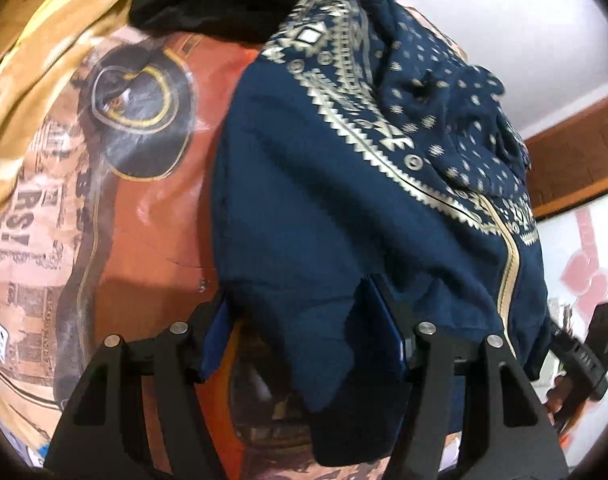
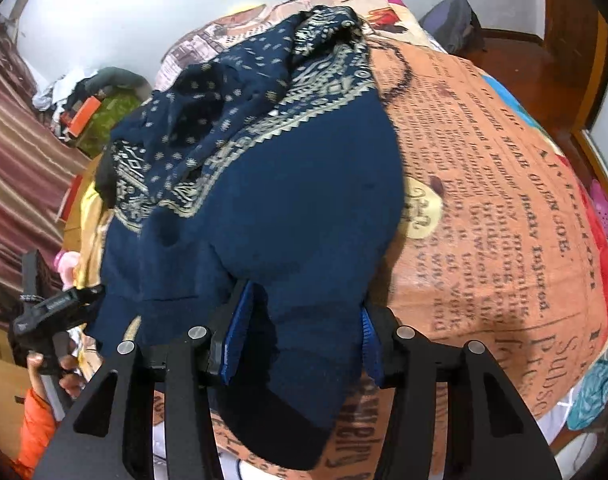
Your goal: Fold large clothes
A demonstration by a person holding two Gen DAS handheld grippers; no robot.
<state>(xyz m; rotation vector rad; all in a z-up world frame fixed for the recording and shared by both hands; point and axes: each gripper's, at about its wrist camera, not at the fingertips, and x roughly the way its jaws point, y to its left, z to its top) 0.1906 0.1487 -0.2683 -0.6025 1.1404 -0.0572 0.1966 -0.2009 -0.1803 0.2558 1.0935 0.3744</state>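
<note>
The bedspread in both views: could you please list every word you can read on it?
"Injured." on the orange bedspread, large type in the right wrist view.
"morning", "building", "between": body lines beside it.
"RS!" on the bedspread in the left wrist view.
The remaining print is too blurred or small to read.

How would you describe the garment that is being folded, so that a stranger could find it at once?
Look at the bed covered by an orange blanket printed like an old newspaper. On it lies a large navy garment, its near edge in the jaws of both grippers. Unlike the plain black cloth beside it, it carries cream geometric borders and small cream dots.
</note>
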